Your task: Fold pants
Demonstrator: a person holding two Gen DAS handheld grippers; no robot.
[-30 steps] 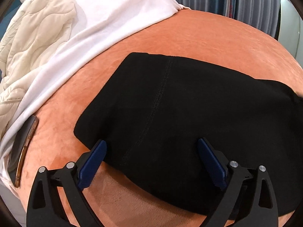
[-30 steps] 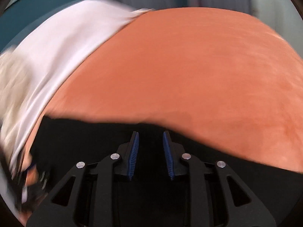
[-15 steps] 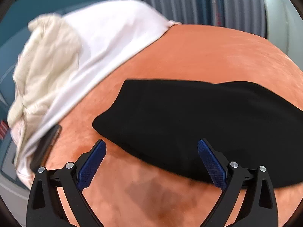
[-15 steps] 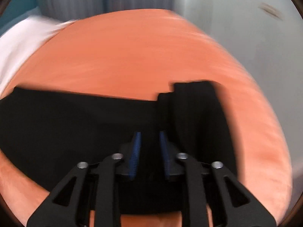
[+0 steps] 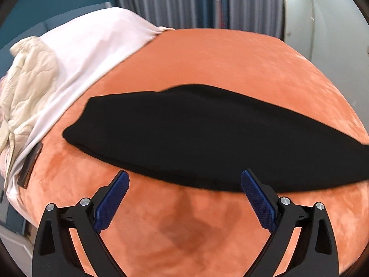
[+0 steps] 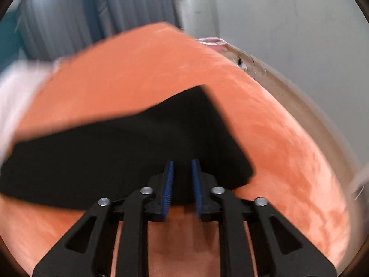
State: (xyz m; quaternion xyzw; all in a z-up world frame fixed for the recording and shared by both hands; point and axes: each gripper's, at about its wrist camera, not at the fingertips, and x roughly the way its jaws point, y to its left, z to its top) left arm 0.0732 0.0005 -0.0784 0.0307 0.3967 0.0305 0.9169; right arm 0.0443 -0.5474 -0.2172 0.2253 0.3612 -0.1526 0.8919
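Observation:
The black pants (image 5: 207, 138) lie in a long strip across the orange bed cover (image 5: 230, 64). My left gripper (image 5: 184, 180) is open and empty, just in front of the pants' near edge. In the right wrist view the pants (image 6: 115, 152) run from the left to a squared end at the right. My right gripper (image 6: 182, 168) has its jaws nearly together over the pants' near edge; whether fabric sits between them is not visible.
A white sheet (image 5: 92, 43) and a cream quilted blanket (image 5: 30, 76) lie at the left of the bed. A dark phone (image 5: 30, 161) rests at the left edge. Curtains (image 5: 196, 2) and a wall (image 6: 288, 18) stand behind.
Both grippers have pulled back from the pants. The left gripper no longer straddles the fabric. The right view has swung right to the pants' end.

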